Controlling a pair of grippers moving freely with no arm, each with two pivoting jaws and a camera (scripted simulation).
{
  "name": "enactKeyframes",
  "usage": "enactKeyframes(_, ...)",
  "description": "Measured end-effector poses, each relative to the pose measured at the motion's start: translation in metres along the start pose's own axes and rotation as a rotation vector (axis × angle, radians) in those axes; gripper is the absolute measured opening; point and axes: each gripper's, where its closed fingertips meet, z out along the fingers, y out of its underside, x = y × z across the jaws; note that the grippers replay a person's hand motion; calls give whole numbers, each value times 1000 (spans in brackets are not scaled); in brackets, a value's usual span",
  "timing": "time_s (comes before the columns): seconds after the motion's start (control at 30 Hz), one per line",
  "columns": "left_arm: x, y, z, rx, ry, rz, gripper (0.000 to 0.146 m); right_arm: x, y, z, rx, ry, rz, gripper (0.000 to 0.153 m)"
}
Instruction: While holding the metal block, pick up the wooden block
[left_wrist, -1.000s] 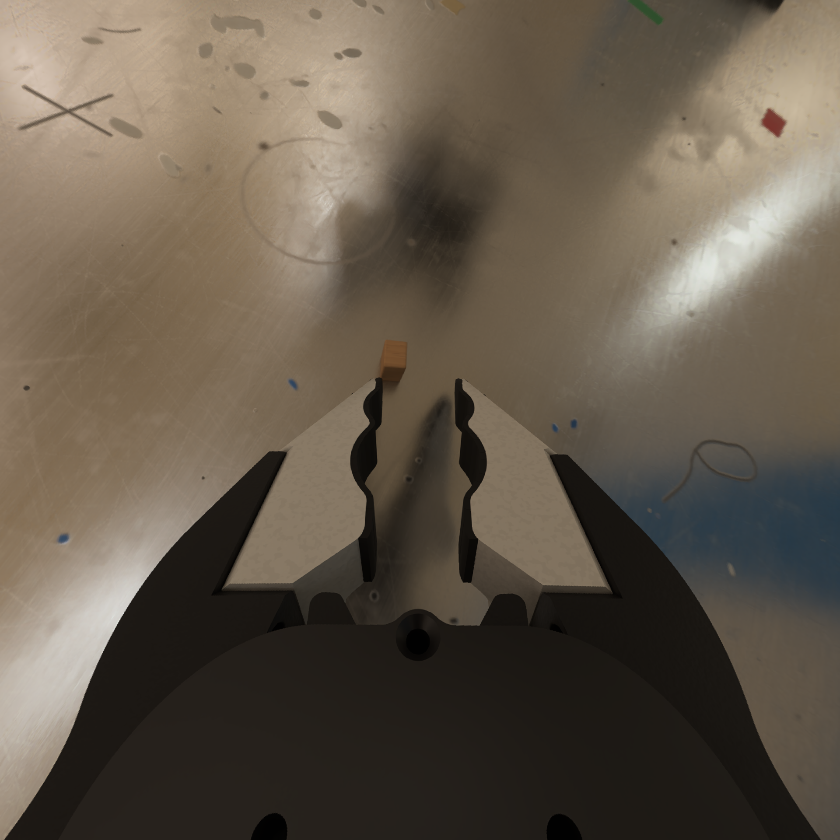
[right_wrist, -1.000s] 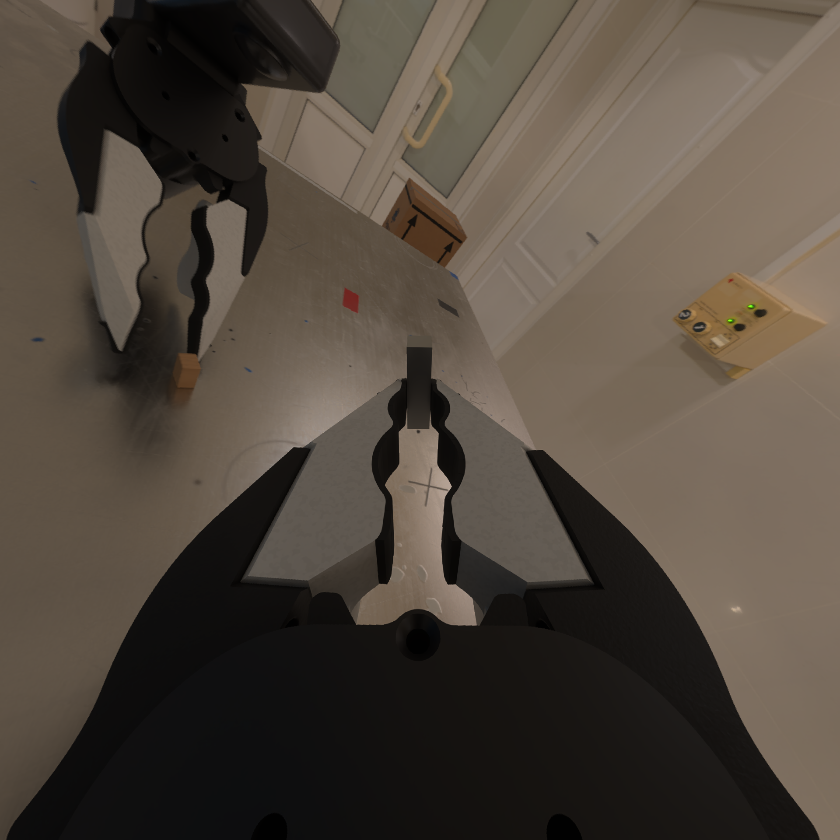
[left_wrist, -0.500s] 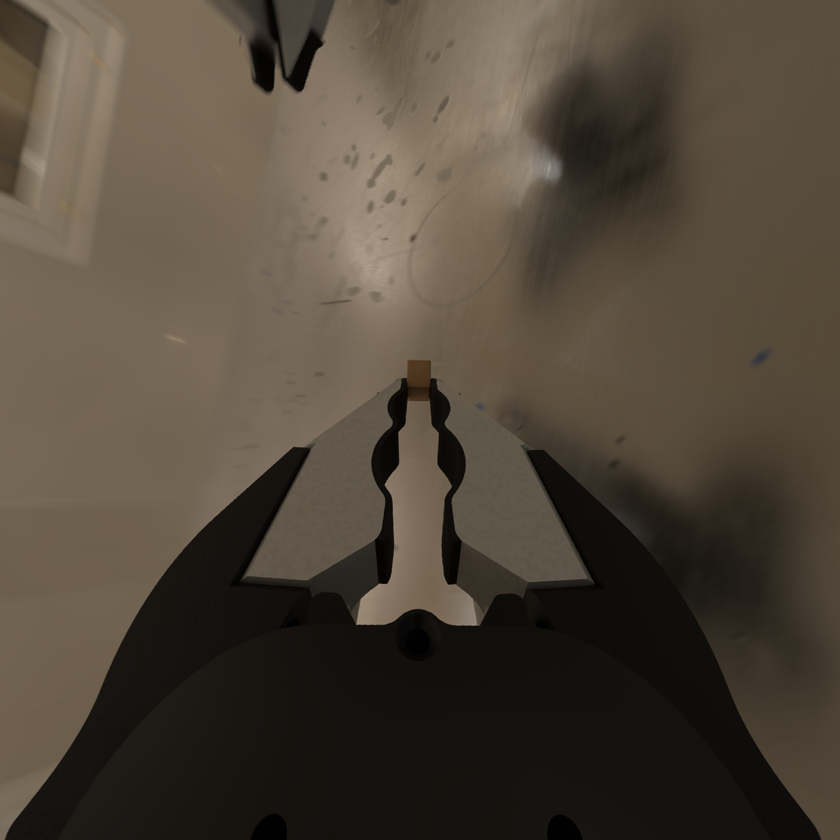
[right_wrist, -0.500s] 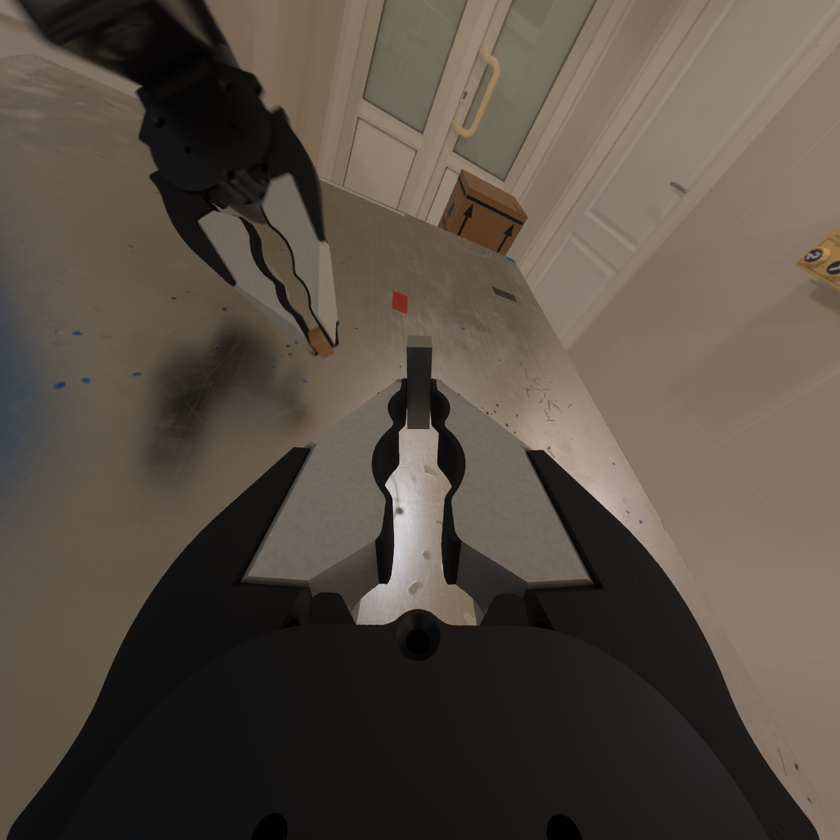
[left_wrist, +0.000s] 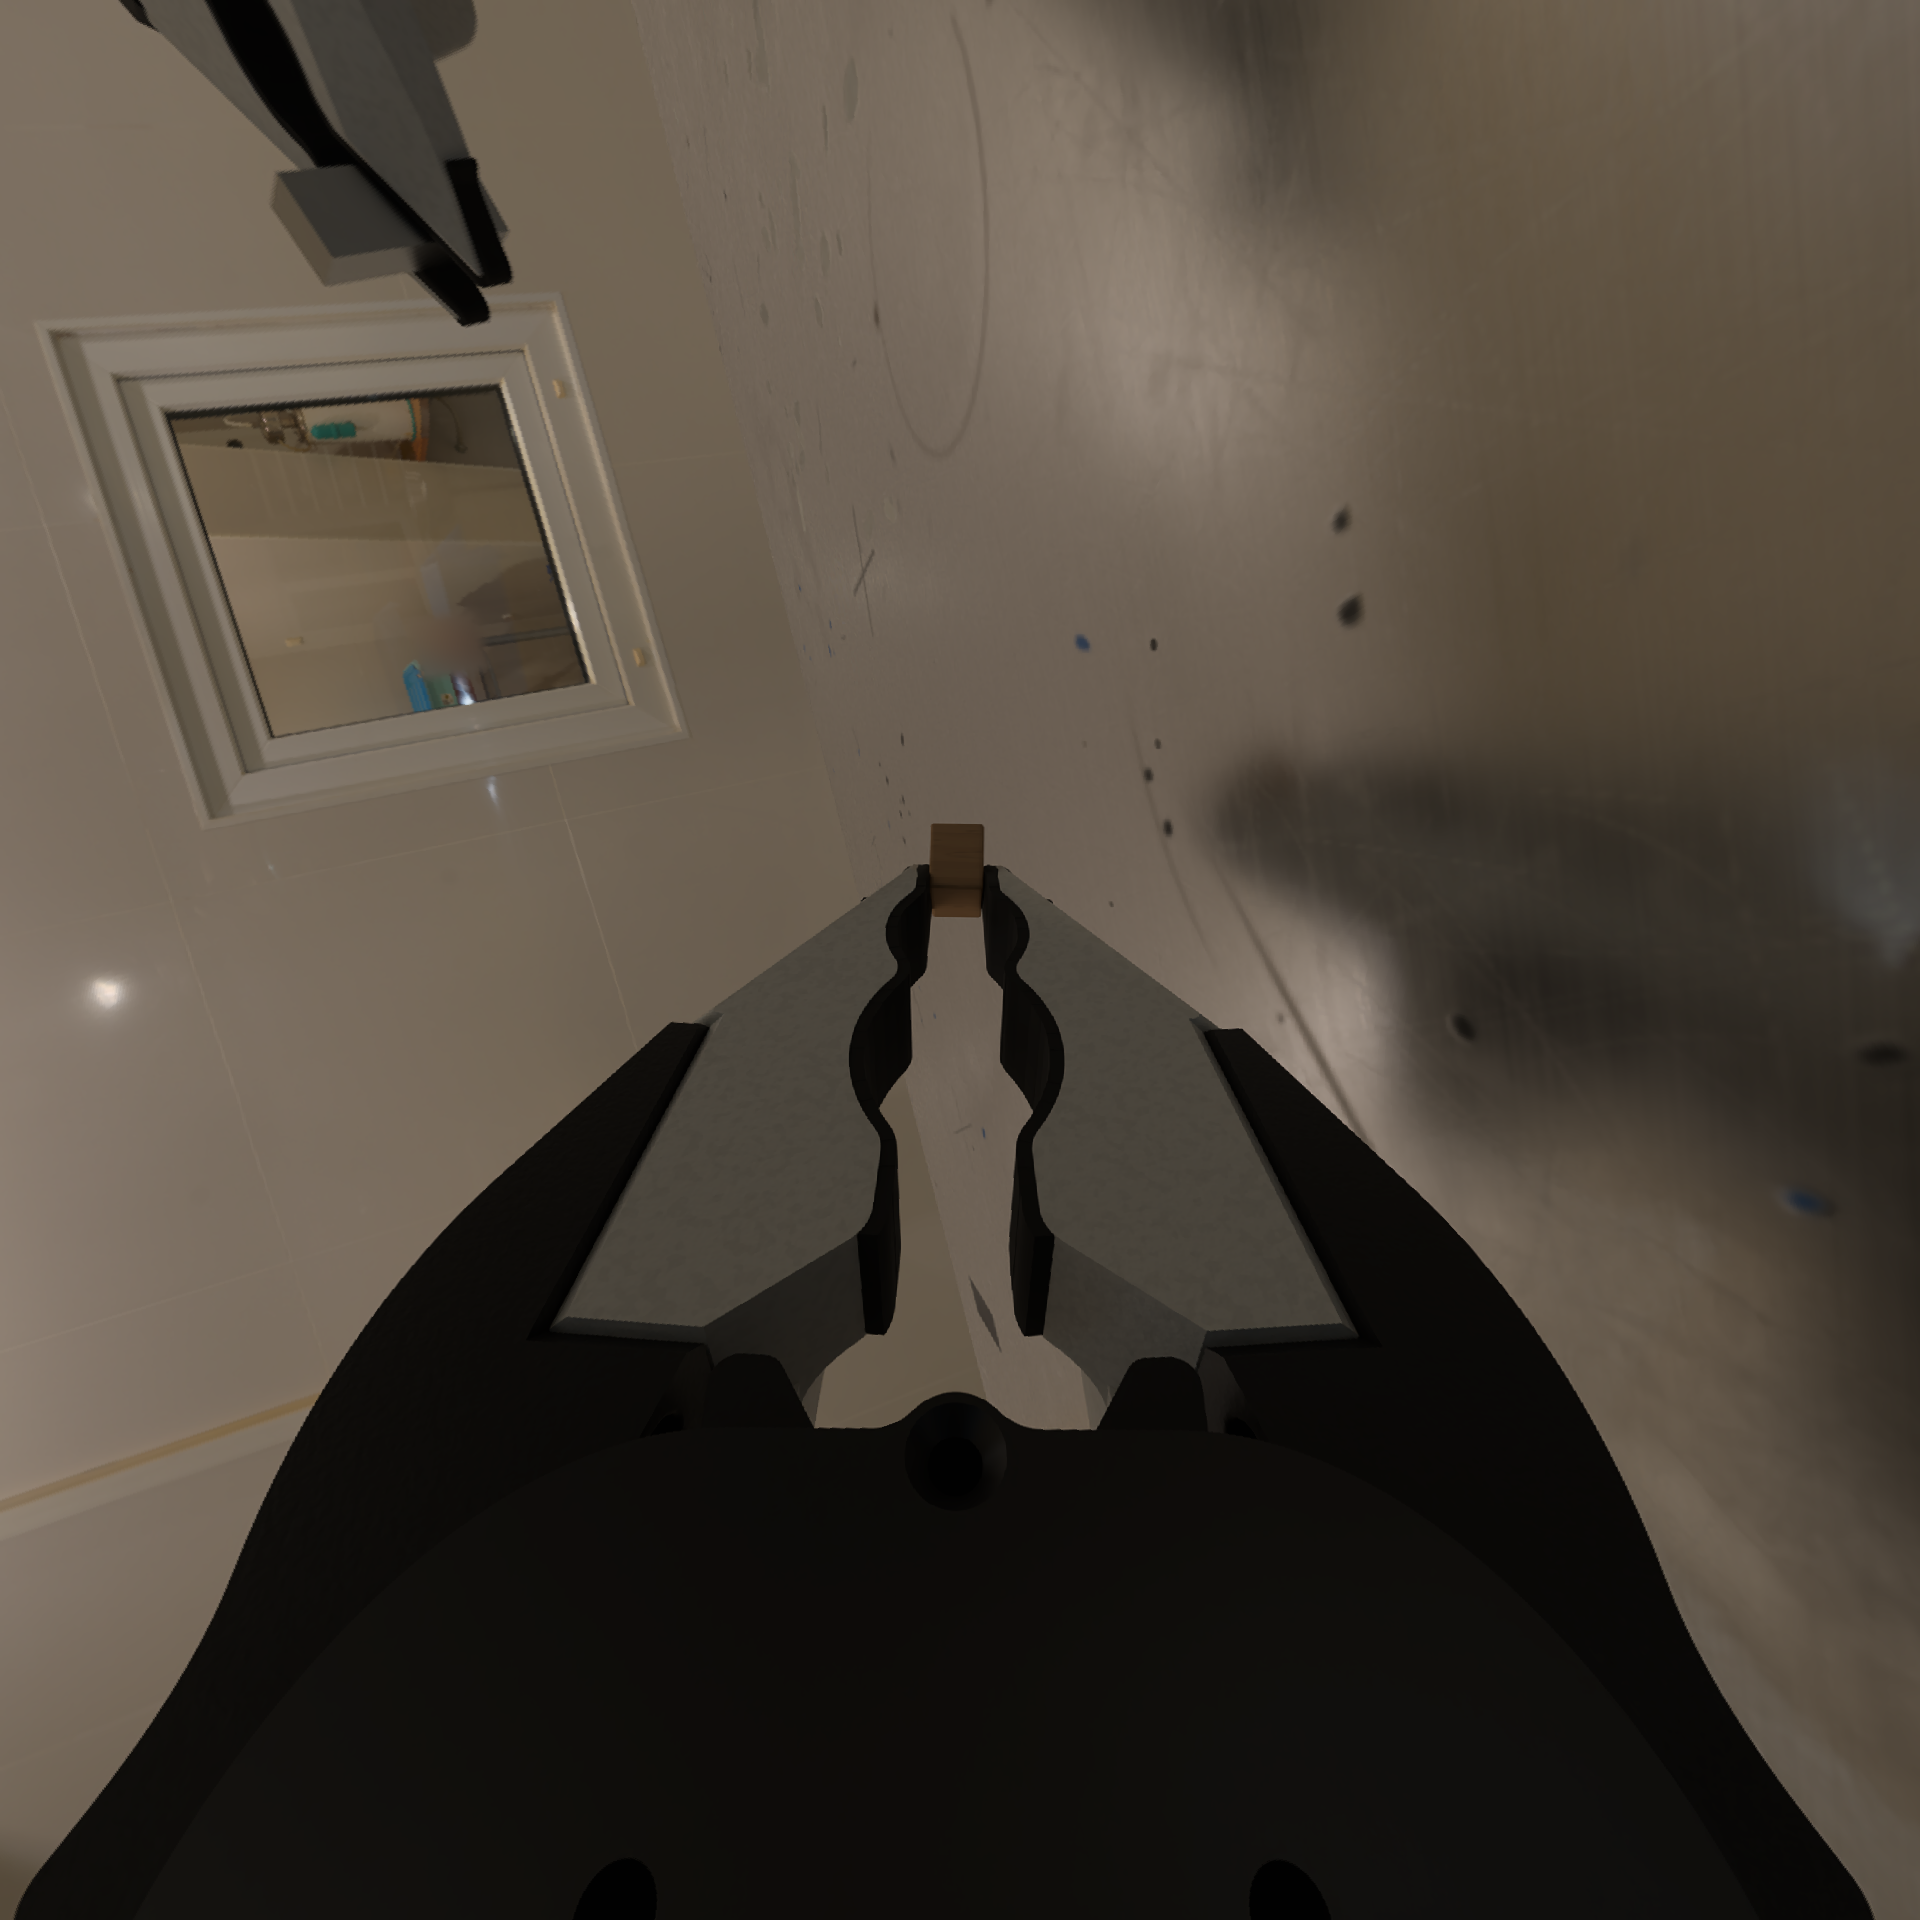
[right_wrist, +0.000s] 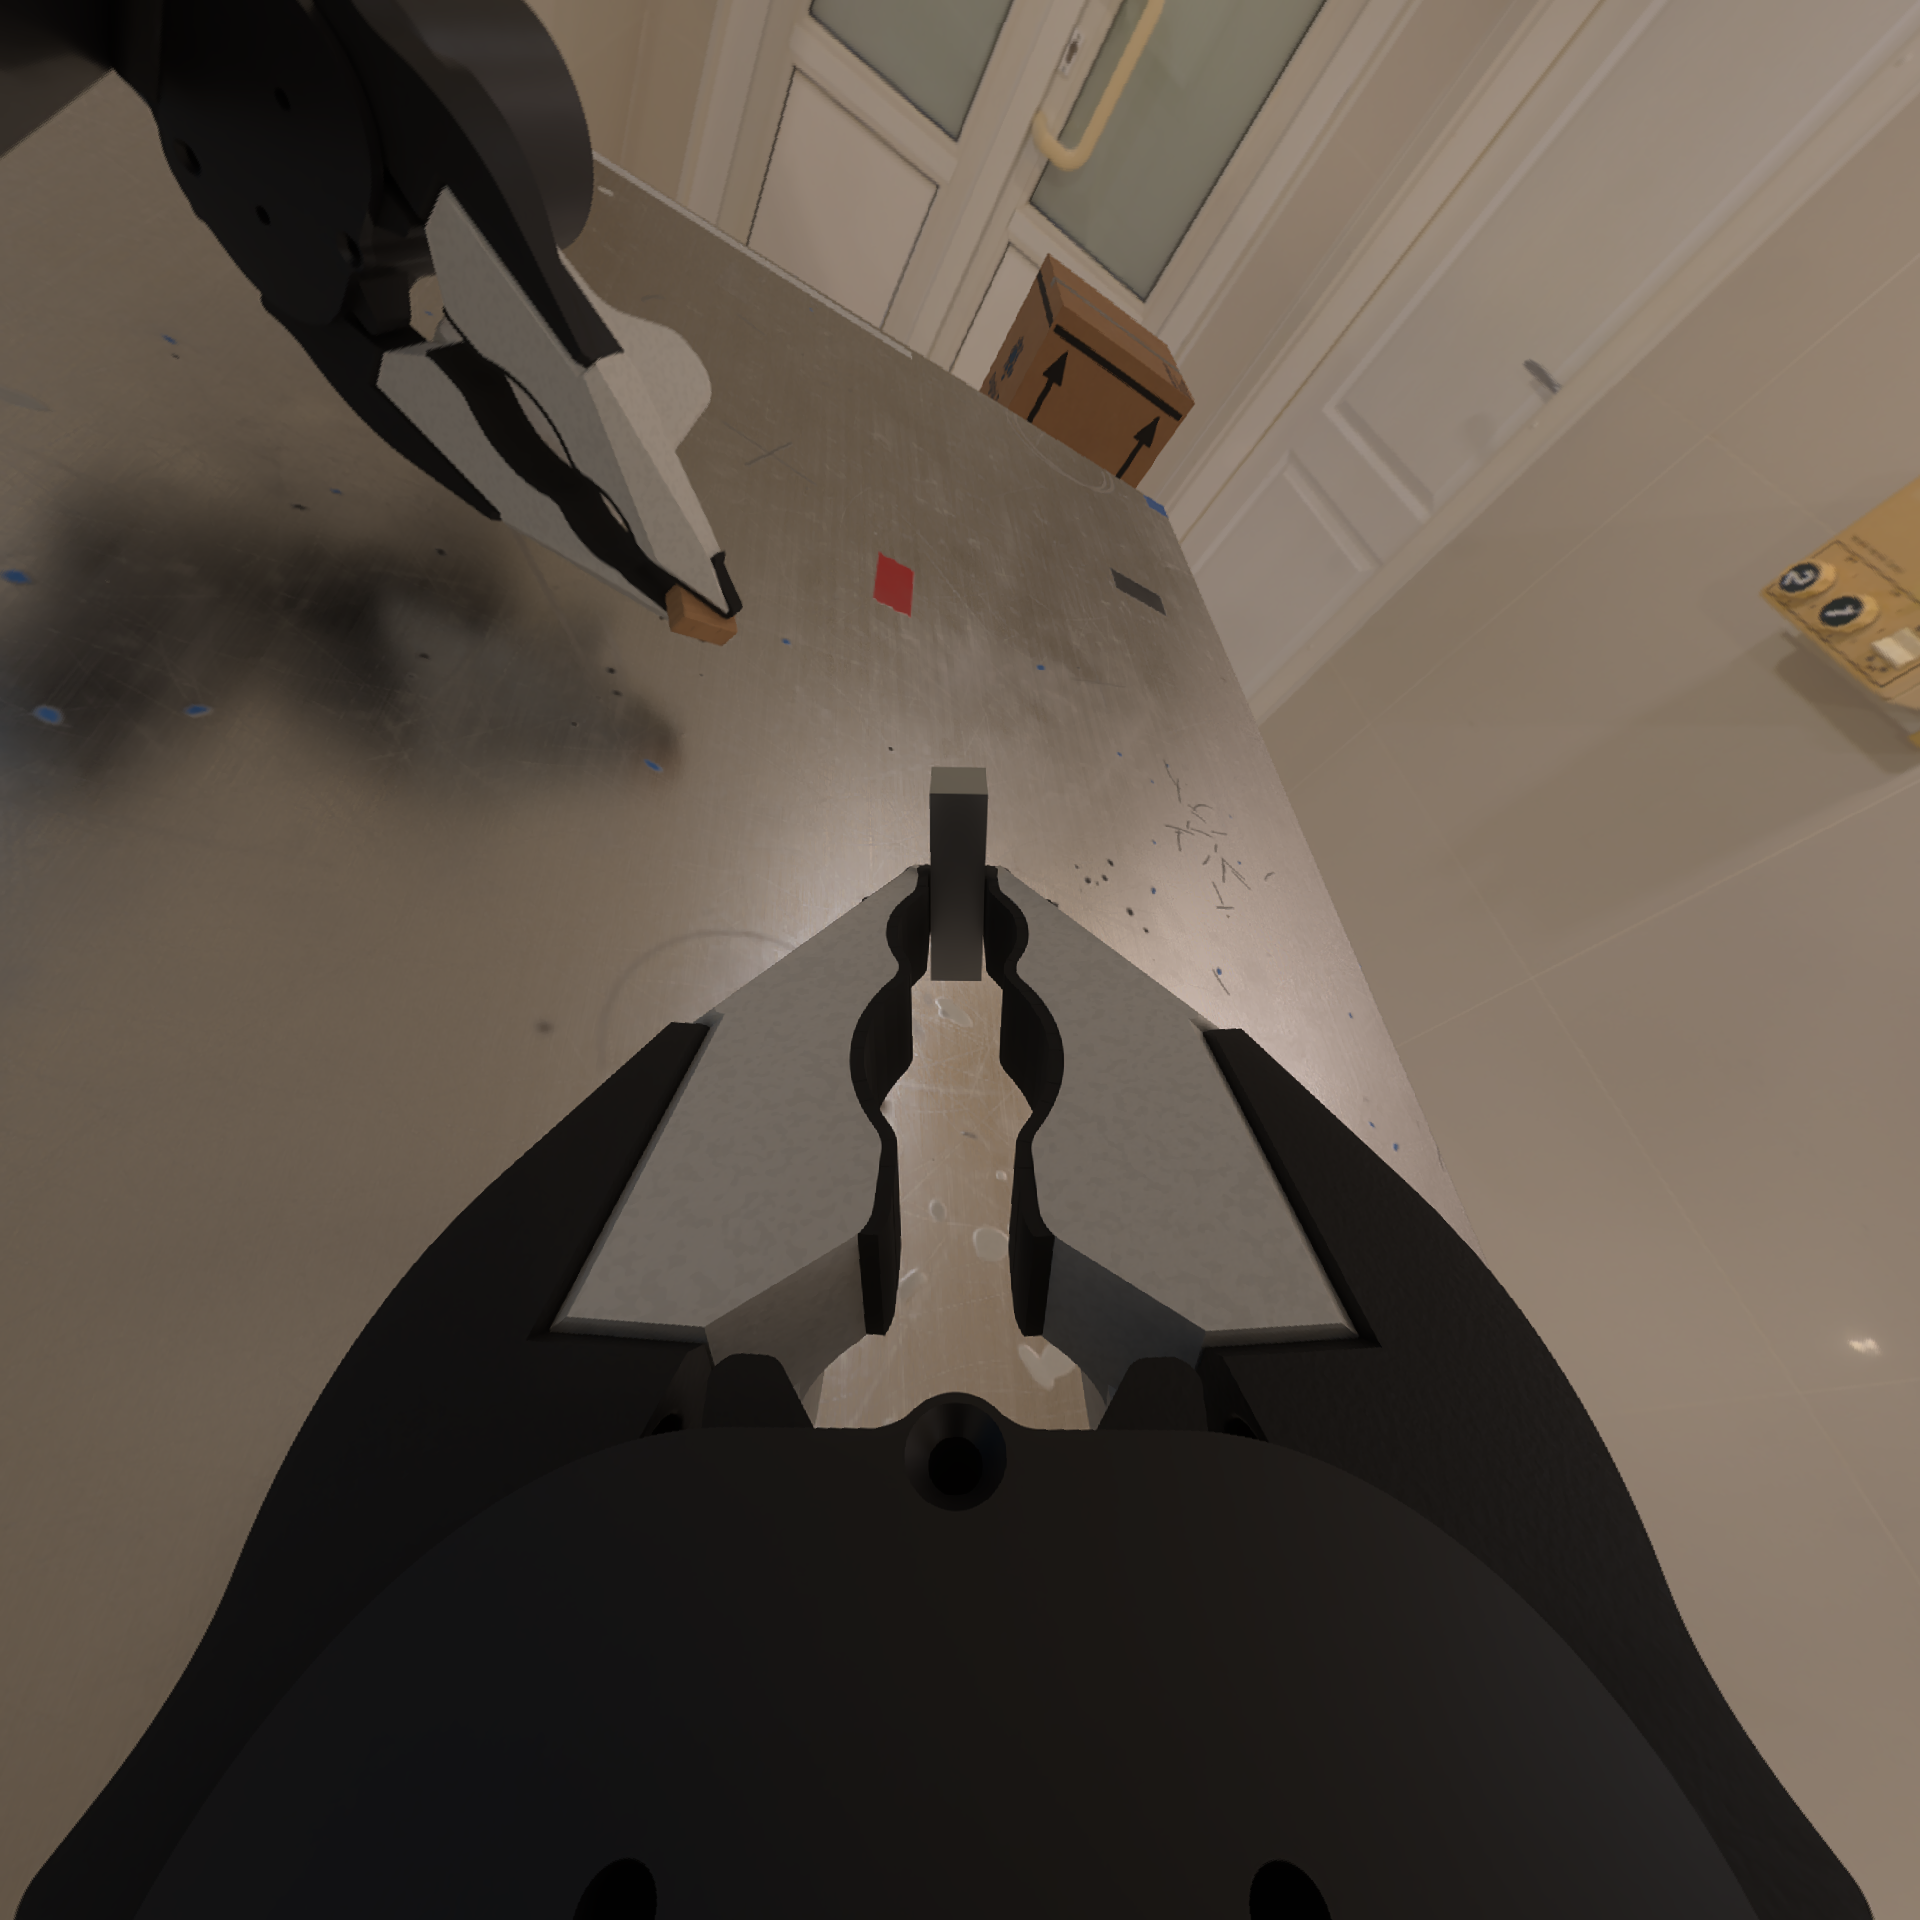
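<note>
The left gripper (left_wrist: 957, 883) was clamped on the wooden block (left_wrist: 956, 868) at its fingertips, where a second earlier the block had stood on the table (right_wrist: 312, 935) before parted fingers. The block was now held clear of the table, above its middle. The right gripper (right_wrist: 957, 883) was kept closed on the metal block (right_wrist: 957, 873), nearer the table's right edge, as before.

metal table (right_wrist: 312, 935) | red patch (right_wrist: 892, 582) | cardboard box (right_wrist: 1091, 374) | double door (right_wrist: 987, 135) | window (left_wrist: 364, 551)
</note>
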Motion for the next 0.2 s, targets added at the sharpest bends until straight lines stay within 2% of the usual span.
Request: enactKeyframes(0.2,7,0,-1,-1,12,-45,9,1,-3,-2,12,3,6,9)
